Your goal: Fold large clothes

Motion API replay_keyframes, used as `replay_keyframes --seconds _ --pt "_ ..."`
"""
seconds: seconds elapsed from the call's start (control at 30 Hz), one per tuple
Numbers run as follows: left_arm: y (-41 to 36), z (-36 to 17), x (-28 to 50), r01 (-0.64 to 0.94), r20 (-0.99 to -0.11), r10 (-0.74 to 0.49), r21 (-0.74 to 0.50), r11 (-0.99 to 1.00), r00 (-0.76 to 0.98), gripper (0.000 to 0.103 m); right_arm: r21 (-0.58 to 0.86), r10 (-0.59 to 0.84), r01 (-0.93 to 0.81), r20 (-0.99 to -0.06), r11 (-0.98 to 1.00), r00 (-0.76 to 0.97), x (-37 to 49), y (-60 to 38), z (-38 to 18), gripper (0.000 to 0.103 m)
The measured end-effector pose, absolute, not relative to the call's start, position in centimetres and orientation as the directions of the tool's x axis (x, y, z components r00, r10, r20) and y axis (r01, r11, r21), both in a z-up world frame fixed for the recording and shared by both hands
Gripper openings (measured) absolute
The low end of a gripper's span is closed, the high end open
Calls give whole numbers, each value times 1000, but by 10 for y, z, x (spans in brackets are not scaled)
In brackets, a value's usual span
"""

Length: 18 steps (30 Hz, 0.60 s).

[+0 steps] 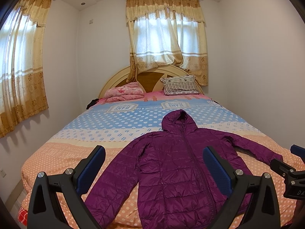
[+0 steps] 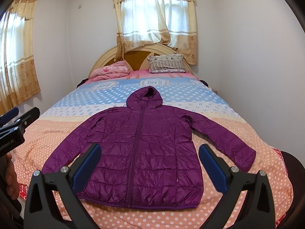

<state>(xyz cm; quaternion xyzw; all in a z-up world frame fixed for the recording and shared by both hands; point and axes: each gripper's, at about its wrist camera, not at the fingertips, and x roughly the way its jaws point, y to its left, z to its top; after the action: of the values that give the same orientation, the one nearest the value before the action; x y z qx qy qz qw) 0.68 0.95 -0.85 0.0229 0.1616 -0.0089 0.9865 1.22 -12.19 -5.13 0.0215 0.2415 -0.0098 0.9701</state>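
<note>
A purple quilted hooded jacket [image 1: 177, 164] lies flat, zipped, front up, on the bed, hood toward the headboard, both sleeves spread out; it also shows in the right wrist view [image 2: 144, 145]. My left gripper [image 1: 154, 164] is open and empty, held above the jacket's near left part. My right gripper [image 2: 149, 162] is open and empty, held above the jacket's lower middle. The right gripper shows at the right edge of the left wrist view [image 1: 286, 164]; the left gripper shows at the left edge of the right wrist view [image 2: 19, 118].
The bed [image 2: 57, 133] has a dotted orange, blue and pink cover. A folded pink blanket [image 1: 124, 94] and a patterned pillow [image 1: 181, 85] lie by the headboard [image 1: 114, 78]. Curtained windows [image 1: 165, 36] are behind and left. Walls stand close on both sides.
</note>
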Motion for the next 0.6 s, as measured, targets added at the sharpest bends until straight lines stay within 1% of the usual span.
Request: replay_keyframes --seconds 0.6 --pt "12 -13 8 25 -322 -10 42 999 947 102 40 -4 26 -483 999 876 13 -122 -55 103"
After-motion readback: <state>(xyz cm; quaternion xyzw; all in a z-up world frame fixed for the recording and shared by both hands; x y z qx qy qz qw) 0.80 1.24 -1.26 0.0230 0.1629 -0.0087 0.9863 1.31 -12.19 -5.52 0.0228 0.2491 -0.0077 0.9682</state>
